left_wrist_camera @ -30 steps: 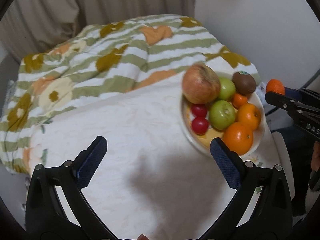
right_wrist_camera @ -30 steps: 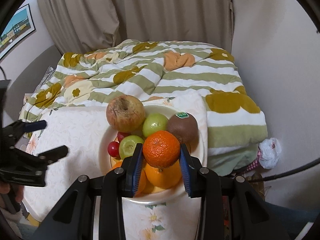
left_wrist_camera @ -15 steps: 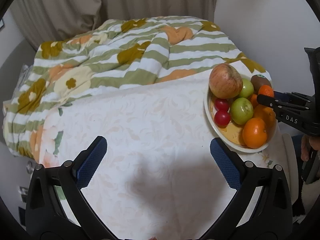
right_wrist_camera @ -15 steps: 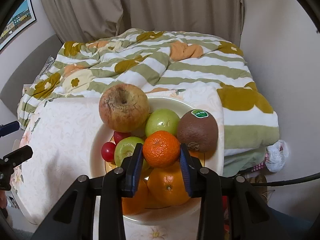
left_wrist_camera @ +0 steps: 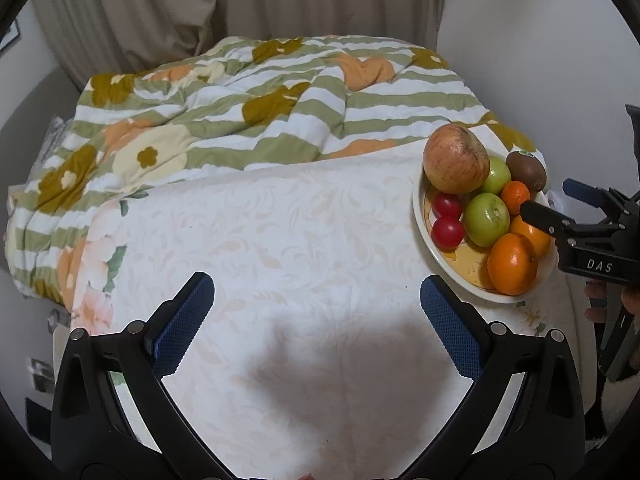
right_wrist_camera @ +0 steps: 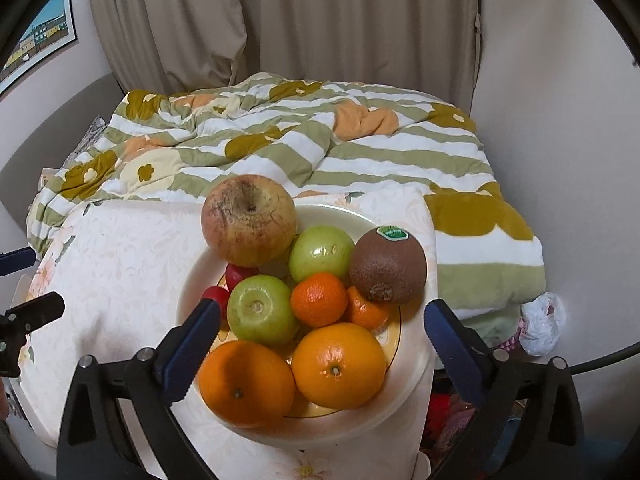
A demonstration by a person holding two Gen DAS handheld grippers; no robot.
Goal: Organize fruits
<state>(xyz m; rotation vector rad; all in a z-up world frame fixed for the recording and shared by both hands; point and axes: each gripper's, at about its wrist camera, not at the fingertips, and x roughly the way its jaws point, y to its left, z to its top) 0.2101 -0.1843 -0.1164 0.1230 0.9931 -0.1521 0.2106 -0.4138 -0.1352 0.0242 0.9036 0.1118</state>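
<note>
The striped quilt (right_wrist_camera: 304, 148) lies behind my white-clothed table (left_wrist_camera: 280, 260). At the table's right end sits the cream plate (right_wrist_camera: 408, 380), piled with fruit: a big apple (right_wrist_camera: 249, 220), two oranges (right_wrist_camera: 338, 364), a kiwi (right_wrist_camera: 388, 266), two green apples (right_wrist_camera: 261, 309), red tomatoes (left_wrist_camera: 448, 231). My right gripper (right_wrist_camera: 322, 330) has just been opening; its jaws now stand spread, and the small mandarin (right_wrist_camera: 319, 300) rests free on the pile. My left gripper (left_wrist_camera: 318, 320) hangs wide open over bare cloth.

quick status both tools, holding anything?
Left tool: open, empty, over the tablecloth.
Right tool: jaws just opened, nothing gripped; the small mandarin sits on the plate.
</note>
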